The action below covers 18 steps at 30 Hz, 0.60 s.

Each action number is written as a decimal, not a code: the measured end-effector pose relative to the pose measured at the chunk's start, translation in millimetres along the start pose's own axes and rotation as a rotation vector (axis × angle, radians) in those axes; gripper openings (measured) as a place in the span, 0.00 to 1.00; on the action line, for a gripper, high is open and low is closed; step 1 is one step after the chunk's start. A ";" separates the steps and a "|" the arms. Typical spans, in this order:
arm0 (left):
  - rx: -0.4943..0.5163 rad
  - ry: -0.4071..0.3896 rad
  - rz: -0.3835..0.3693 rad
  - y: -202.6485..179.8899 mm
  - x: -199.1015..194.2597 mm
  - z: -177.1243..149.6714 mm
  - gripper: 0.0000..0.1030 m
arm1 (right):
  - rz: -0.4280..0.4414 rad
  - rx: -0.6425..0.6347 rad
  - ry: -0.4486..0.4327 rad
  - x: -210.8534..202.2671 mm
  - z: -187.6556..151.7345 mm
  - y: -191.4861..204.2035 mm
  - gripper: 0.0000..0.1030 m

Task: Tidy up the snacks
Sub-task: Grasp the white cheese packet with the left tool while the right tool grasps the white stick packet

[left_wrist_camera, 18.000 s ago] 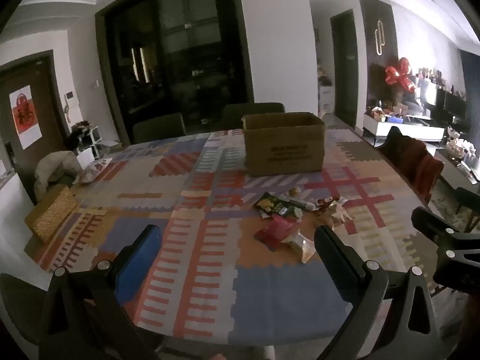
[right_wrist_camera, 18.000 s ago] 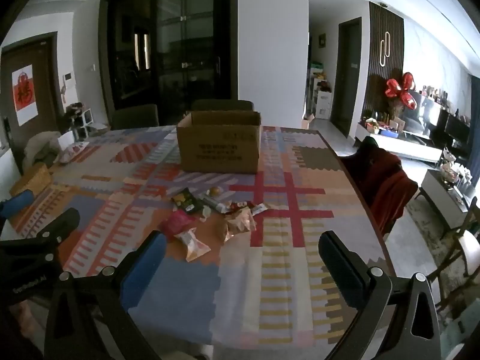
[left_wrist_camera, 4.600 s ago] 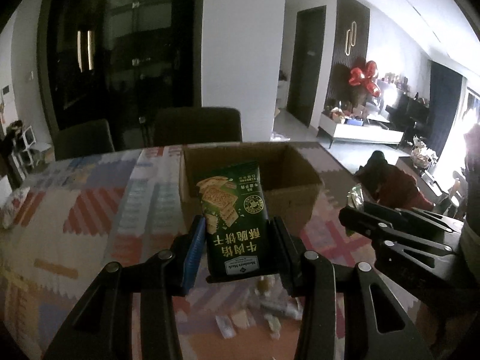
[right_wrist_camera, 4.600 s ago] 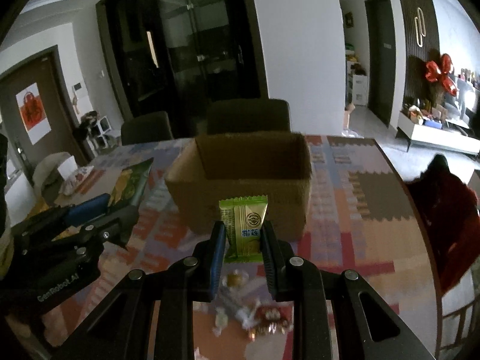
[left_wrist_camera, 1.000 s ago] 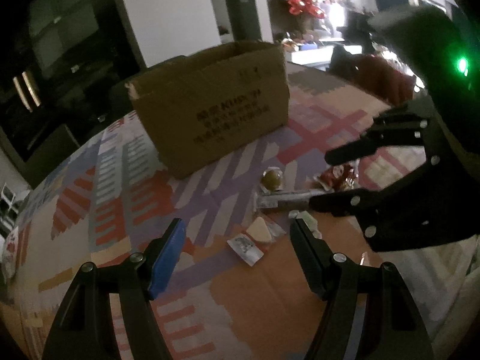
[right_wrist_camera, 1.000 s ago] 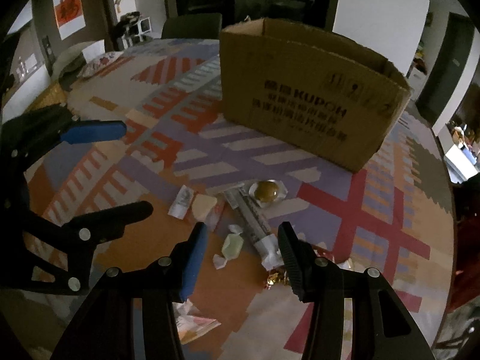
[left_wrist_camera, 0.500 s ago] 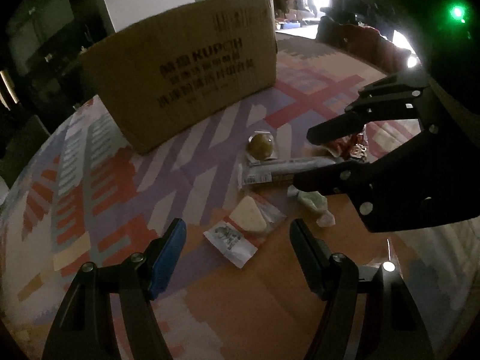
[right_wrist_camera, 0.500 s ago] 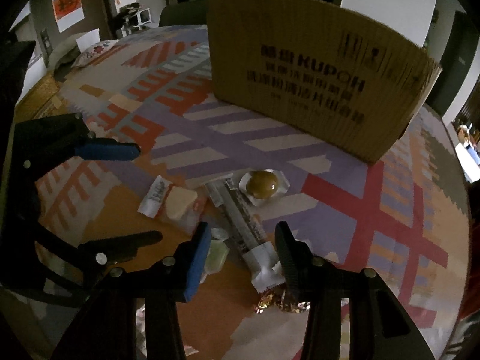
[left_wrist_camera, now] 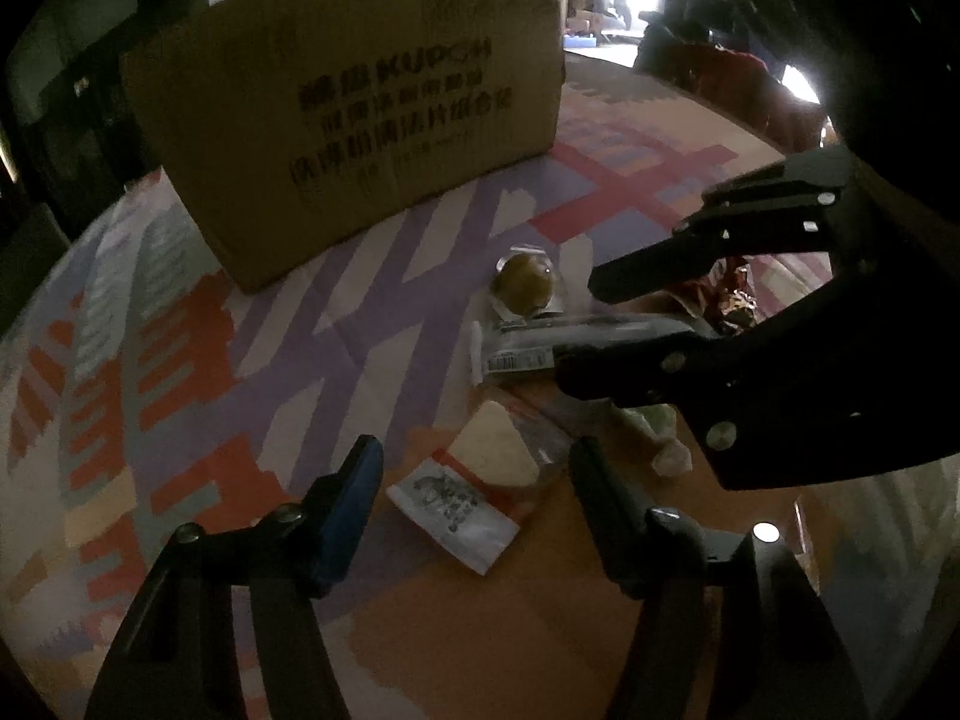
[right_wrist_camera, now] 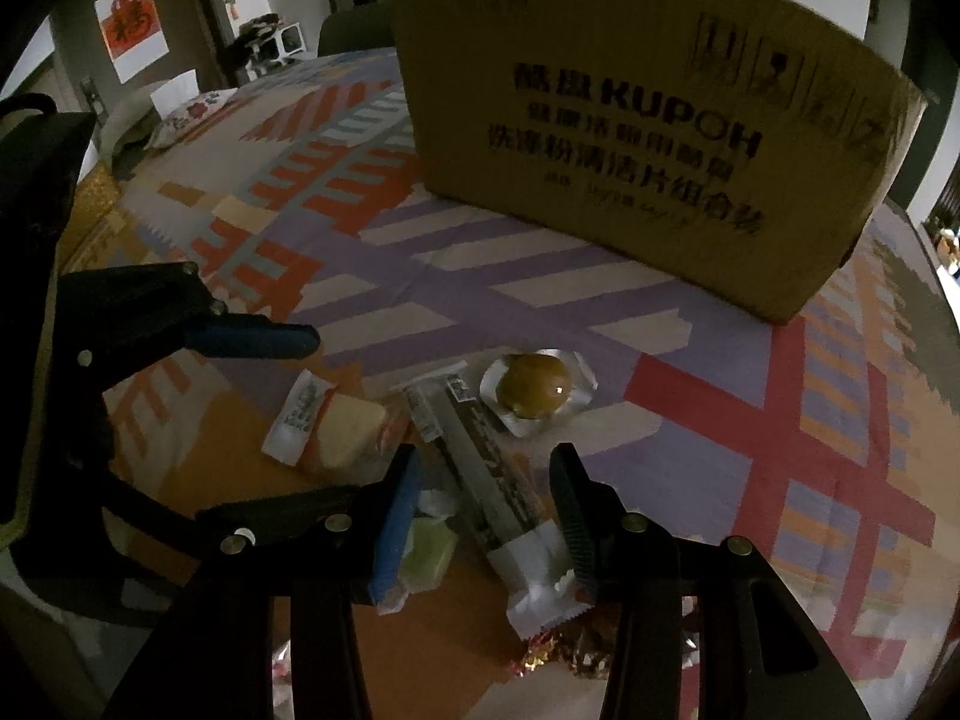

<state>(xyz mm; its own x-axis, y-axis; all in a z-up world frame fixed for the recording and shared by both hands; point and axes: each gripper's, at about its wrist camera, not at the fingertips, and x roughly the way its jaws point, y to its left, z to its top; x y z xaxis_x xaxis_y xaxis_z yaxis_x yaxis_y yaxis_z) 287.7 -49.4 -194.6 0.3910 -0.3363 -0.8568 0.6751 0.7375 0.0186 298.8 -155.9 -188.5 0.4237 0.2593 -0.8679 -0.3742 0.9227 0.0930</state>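
My left gripper (left_wrist_camera: 474,474) is open, its fingers either side of a triangular wrapped snack (left_wrist_camera: 480,483), seen also in the right wrist view (right_wrist_camera: 333,426). My right gripper (right_wrist_camera: 486,492) is open, straddling a long silver snack bar (right_wrist_camera: 492,480), which also shows in the left wrist view (left_wrist_camera: 540,348). A round brown snack in clear wrap (right_wrist_camera: 534,390) lies beyond. A green candy (right_wrist_camera: 426,552) lies by my right gripper's blue finger. The cardboard box (right_wrist_camera: 630,120) stands behind the snacks.
The table wears a patterned cloth (right_wrist_camera: 780,420). A red and gold wrapped candy (right_wrist_camera: 564,654) lies near the bar's end. A woven basket (right_wrist_camera: 90,204) and a floral item (right_wrist_camera: 186,108) sit at the far left. Chairs stand behind the box.
Both grippers have dropped lower and closer to the snacks. The left now brackets the triangular snack and the right brackets the long bar.
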 end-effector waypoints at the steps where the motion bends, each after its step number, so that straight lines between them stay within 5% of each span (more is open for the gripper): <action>1: -0.020 0.011 -0.017 1.7 2.3 0.0 0.54 | 0.006 0.006 0.006 1.6 0.2 -1.0 0.39; 6: -0.052 0.007 -0.020 0.7 4.2 1.2 0.45 | 0.025 0.028 0.012 5.5 0.9 -3.1 0.37; 8: -0.057 0.002 -0.012 0.6 3.4 0.6 0.39 | 0.027 0.025 0.011 6.3 0.5 -3.0 0.28; 18: -0.178 0.005 0.008 9.9 -0.3 1.8 0.34 | 0.031 0.019 0.002 4.5 0.7 -2.3 0.22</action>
<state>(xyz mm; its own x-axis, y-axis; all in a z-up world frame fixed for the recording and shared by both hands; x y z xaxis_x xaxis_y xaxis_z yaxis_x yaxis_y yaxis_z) 295.4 -43.1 -193.2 0.3924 -0.3272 -0.8597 0.5502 0.8325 -0.0657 302.1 -156.7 -192.3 0.4103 0.2869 -0.8657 -0.3711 0.9196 0.1289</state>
